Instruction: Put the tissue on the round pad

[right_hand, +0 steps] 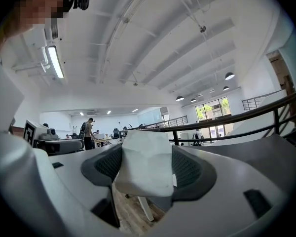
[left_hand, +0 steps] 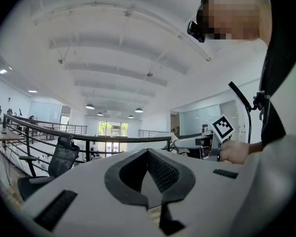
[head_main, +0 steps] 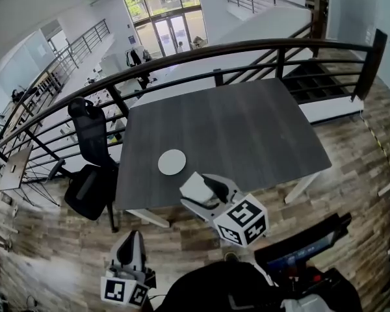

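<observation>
1. Your right gripper [head_main: 203, 192] has its fingers clamped on the tissue [head_main: 195, 187]; in the right gripper view the white, creased tissue [right_hand: 145, 169] fills the gap between the two dark pads and sticks out past the fingertips of the right gripper [right_hand: 147, 154].
2. The tissue is held in the air at the near edge of the dark desk [head_main: 247, 129], not touching it as far as the head view shows.
3. The round pad [head_main: 172, 162] lies flat on the desk just ahead of the right fingers and a little to their left, near the tissue but apart from it.
4. Your left gripper [head_main: 132, 238] hangs low over the wooden floor [head_main: 65, 239], well behind and to the left of the right fingers, off the desk.
5. In the left gripper view the fingers of the left gripper [left_hand: 149, 174] are together, pads meeting, with nothing between them.
6. Beyond the left fingers and to their right, that view shows the marker cube [left_hand: 223, 127] of the right gripper.
7. A black chair [head_main: 91, 148] stands on the far left of both pairs of fingers, beside the desk's left edge, and a dark railing [head_main: 247, 47] curves behind the desk
</observation>
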`<move>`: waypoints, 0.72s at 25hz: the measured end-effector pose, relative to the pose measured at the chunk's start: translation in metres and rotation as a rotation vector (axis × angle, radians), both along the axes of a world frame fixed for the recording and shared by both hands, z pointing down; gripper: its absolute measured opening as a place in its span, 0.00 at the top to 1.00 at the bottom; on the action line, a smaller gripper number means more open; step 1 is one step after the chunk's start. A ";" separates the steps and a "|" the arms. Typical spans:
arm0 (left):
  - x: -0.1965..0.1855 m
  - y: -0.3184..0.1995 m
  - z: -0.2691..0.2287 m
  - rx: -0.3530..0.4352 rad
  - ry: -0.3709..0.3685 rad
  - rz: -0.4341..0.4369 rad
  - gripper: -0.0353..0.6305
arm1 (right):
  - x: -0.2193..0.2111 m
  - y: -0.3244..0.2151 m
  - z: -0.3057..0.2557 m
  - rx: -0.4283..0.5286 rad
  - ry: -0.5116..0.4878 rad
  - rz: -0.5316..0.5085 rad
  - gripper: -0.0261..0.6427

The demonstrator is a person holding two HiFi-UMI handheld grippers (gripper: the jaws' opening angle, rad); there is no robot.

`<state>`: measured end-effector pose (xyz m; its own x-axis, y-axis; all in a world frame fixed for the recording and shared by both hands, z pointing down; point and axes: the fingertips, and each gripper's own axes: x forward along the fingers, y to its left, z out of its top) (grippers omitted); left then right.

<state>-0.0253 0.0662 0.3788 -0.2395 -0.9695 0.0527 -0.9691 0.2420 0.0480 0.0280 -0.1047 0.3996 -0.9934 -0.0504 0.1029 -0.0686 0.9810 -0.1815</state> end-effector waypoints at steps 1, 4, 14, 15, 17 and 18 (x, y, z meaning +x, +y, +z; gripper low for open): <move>-0.001 0.002 0.000 0.002 0.001 -0.003 0.94 | -0.001 0.001 0.000 0.003 0.001 -0.002 0.49; -0.003 0.006 0.000 0.002 0.009 -0.014 0.94 | -0.002 0.004 0.000 0.004 0.005 -0.003 0.49; 0.005 -0.038 0.008 -0.021 0.017 -0.060 0.94 | 0.004 -0.046 0.012 -0.014 0.000 -0.031 0.49; 0.002 -0.038 0.008 -0.021 0.020 -0.060 0.94 | 0.002 -0.046 0.012 -0.015 0.001 -0.030 0.49; -0.002 -0.042 0.009 -0.020 0.029 -0.048 0.94 | -0.003 -0.048 0.012 -0.014 0.006 -0.030 0.49; -0.003 -0.045 0.009 -0.019 0.033 -0.040 0.94 | -0.005 -0.050 0.012 -0.013 0.009 -0.029 0.49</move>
<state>-0.0286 0.0213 0.3878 -0.2759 -0.9579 0.0798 -0.9565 0.2818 0.0749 0.0234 -0.1543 0.4114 -0.9935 -0.0203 0.1121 -0.0418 0.9802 -0.1933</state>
